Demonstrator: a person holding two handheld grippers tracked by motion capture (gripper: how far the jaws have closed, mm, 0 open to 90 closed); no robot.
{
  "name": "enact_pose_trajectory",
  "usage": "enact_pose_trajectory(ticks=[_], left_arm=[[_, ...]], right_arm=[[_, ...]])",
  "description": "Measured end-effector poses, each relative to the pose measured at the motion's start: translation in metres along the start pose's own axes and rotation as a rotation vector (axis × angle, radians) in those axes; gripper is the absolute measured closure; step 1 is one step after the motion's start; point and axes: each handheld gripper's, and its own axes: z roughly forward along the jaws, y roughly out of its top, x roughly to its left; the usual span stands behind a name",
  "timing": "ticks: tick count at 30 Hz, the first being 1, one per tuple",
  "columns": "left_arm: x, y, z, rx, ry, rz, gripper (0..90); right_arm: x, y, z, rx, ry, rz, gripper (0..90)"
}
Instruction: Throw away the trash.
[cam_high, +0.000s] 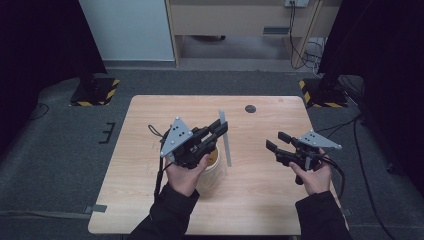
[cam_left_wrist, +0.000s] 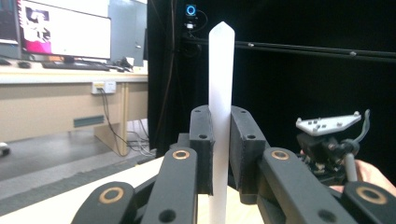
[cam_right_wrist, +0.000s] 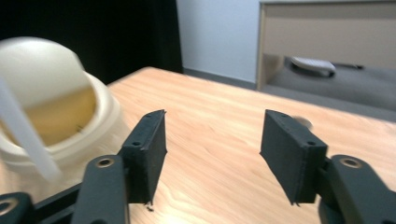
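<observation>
My left gripper (cam_left_wrist: 219, 154) clamps a white plastic strip (cam_left_wrist: 220, 79) between its jaws, the strip standing upright above a cream tub (cam_high: 210, 167) on the counter (cam_high: 260, 200). My right gripper (cam_right_wrist: 212, 154) hangs well apart to the right, jaws wide and empty. The tub sits just under my left hand (cam_high: 184, 176). Risk, as I judge it: the thin, smooth strip could pivot or slide in the grip, or its lower end could catch the tub's rim and tip it.
</observation>
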Motion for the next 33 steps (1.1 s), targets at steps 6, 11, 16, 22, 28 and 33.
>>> enact_pose_trajectory(ticks=[6,11,16,22,28,33], left_arm=[[0.008,0.005,-0.006,-0.011,0.019,0.012,80.1],[0.012,0.010,-0.008,-0.015,0.035,0.018,80.1],[0.017,0.012,-0.011,-0.012,0.056,0.035,80.0],[0.023,0.010,-0.013,-0.003,0.076,0.046,80.0],[0.028,0.001,-0.012,0.021,0.090,0.044,80.0],[0.032,-0.011,-0.011,0.045,0.098,0.039,79.9]], right_arm=[[-0.014,-0.015,0.006,0.044,-0.043,0.008,30.5],[-0.020,-0.023,0.008,0.064,-0.064,0.010,27.2],[-0.026,-0.031,0.010,0.087,-0.087,0.014,24.8],[-0.031,-0.040,0.013,0.128,-0.103,0.011,21.7],[-0.033,-0.045,0.016,0.155,-0.108,0.001,19.9],[-0.034,-0.046,0.016,0.158,-0.107,0.000,19.6]])
